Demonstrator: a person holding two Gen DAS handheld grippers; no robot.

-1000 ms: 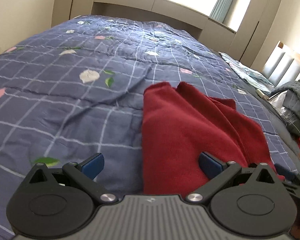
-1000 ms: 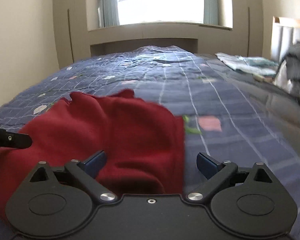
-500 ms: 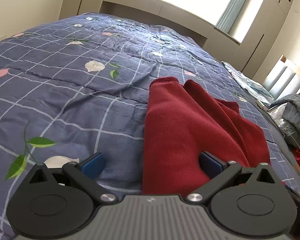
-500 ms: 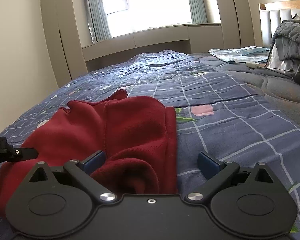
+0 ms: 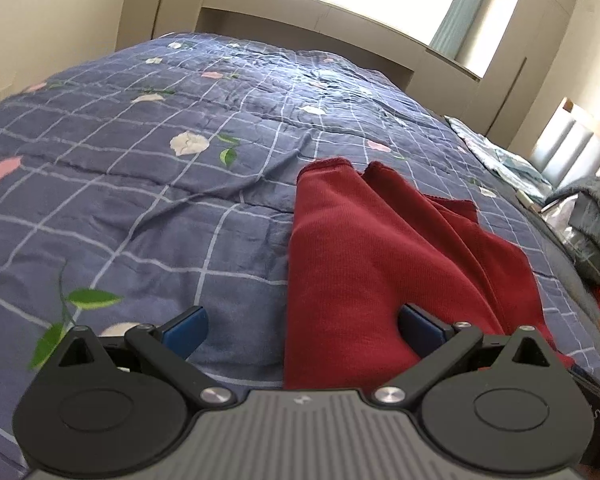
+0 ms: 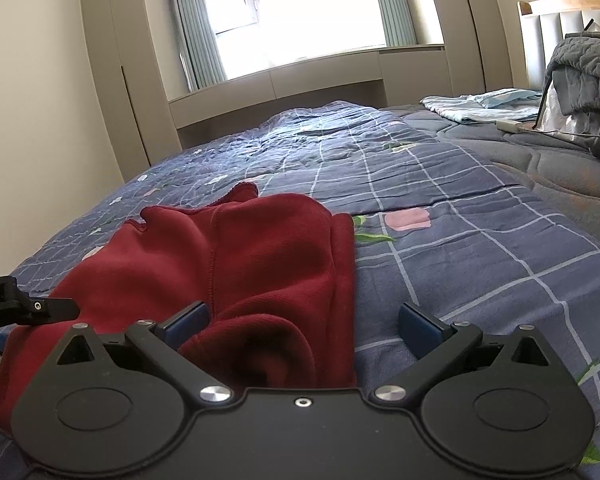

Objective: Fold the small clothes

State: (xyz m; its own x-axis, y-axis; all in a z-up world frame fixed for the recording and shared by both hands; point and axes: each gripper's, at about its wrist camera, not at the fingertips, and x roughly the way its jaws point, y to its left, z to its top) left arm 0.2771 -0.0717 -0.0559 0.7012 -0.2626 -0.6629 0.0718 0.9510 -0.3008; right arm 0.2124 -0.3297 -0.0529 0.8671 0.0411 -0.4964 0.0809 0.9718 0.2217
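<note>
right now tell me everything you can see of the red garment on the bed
The red garment is a dark red knit, ribbed-looking, with a stitched seam and hemmed edges. It lies loosely folded and rumpled on the blue checked floral bedspread, layers overlapping, its near end rolled up. Both the left hand-held gripper and the right hand-held gripper sit open at its near edge, with cloth between the fingers, not clamped.

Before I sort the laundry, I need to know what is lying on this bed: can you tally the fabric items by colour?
Red garment: 1
Light blue cloth by the headboard: 1
Grey quilted blanket, heaped: 1
Total: 3, all lying on the blue checked floral bedspread. Both tongs are open, gripping nothing.
</note>
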